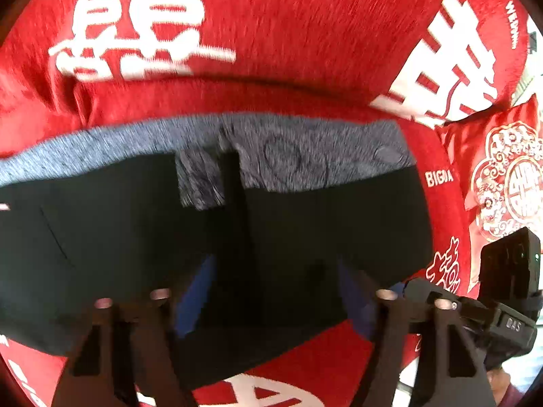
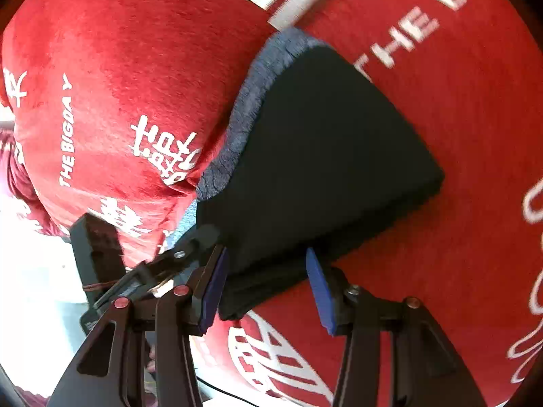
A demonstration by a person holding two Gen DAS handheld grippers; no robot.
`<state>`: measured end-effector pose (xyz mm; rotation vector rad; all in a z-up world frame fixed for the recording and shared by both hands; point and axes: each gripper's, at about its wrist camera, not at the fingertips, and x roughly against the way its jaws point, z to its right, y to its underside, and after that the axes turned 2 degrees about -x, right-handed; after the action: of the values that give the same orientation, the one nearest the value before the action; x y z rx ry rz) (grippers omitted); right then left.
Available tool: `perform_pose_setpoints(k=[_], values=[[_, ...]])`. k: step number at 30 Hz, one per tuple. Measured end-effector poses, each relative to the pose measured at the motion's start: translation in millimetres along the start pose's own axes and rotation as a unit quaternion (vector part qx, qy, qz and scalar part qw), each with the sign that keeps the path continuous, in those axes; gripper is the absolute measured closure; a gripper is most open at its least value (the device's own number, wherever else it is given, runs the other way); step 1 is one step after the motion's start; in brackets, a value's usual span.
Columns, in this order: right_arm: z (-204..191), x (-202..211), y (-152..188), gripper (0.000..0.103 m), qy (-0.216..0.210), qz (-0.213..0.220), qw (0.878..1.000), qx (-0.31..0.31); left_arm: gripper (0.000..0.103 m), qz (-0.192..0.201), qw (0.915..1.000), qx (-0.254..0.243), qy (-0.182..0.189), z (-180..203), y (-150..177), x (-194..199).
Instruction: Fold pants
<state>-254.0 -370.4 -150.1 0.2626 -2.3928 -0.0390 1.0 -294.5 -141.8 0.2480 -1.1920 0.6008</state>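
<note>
The left tool (image 1: 271, 291) is seen with its blue pads spread apart over the near edge of the folded black pants with a grey fleece lining (image 1: 237, 230); no pad is seen pressing on the cloth. The right tool (image 2: 268, 285) likewise stands open, its blue pads (image 2: 319, 291) set to either side of the bundle's near corner, and whether the left-hand pad brushes the cloth cannot be told. No earlier frame is given, so only this state is reported.

The pants lie folded into a thick stack on the red plush blanket with white lettering (image 1: 305, 34). They are judged soft, light and limp, the layers apt to slide, so a hold across all layers at a corner is advised. Open blanket is left around most of the bundle; the red embroidered satin cushion (image 1: 502, 176) lies near one side.
</note>
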Motion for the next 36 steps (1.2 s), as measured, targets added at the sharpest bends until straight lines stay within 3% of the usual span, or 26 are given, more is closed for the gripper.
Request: perform_pose_setpoints(k=[3, 4, 6, 7, 9, 12, 15, 16, 19, 21, 24, 25, 26, 29, 32, 36], values=[[8, -1, 1, 0.051, -0.021, 0.007, 1.000, -0.020, 0.040, 0.003, 1.0000, -0.004, -0.002, 2, 2, -2], [12, -3, -1, 0.052, -0.036, 0.010, 0.999, -0.031, 0.050, 0.003, 1.0000, -0.006, -0.001, 3, 1, -3], [15, -10, -9, 0.072, -0.053, 0.014, 0.997, -0.051, 0.053, 0.001, 1.0000, -0.008, 0.000, 4, -2, -4], [14, -14, -13, 0.098, -0.056, 0.013, 0.997, -0.055, 0.060, 0.002, 1.0000, -0.008, 0.000, 6, -2, -2], [8, -12, -17, 0.098, -0.045, 0.016, 0.998, -0.049, 0.062, 0.005, 0.9998, -0.017, -0.013, 10, -2, 4], [-15, 0, -7, 0.098, -0.039, 0.004, 0.999, 0.009, 0.062, 0.021, 0.9989, -0.025, -0.035, 6, 13, 21], [-18, -7, 6, 0.098, -0.012, -0.015, 0.999, 0.025, 0.062, 0.015, 0.9976, -0.018, -0.066, -5, 32, 14], [-12, -13, 8, 0.098, 0.001, -0.020, 1.000, 0.018, 0.059, 0.018, 0.9978, -0.006, -0.063, -10, 35, 9], [5, -28, 9, 0.099, 0.018, -0.022, 1.000, 0.004, 0.030, 0.036, 0.9947, 0.012, -0.096, -18, 37, 9], [3, -26, 9, 0.098, 0.012, -0.027, 1.000, 0.006, 0.030, 0.047, 0.9952, 0.022, -0.083, -22, 39, 16], [-11, -19, 15, 0.084, 0.037, -0.066, 0.996, 0.044, 0.030, 0.060, 0.9934, 0.022, -0.095, -23, 43, 32], [-19, -13, 18, 0.069, 0.058, -0.068, 0.994, 0.067, 0.030, 0.066, 0.9925, 0.020, -0.101, -22, 42, 39], [-25, -6, 20, 0.061, 0.067, -0.063, 0.992, 0.085, 0.030, 0.075, 0.9917, 0.016, -0.104, -20, 40, 46], [-50, 22, 14, 0.061, 0.081, -0.013, 0.985, 0.149, 0.030, 0.092, 0.9903, -0.007, -0.104, -6, 25, 55], [-66, 38, -17, 0.063, 0.112, 0.037, 0.977, 0.179, 0.030, 0.092, 0.9894, -0.031, -0.109, 11, 7, 46], [-71, 35, -63, 0.066, 0.153, 0.059, 0.968, 0.191, 0.030, 0.082, 0.9897, -0.031, -0.113, 21, -4, 23]])
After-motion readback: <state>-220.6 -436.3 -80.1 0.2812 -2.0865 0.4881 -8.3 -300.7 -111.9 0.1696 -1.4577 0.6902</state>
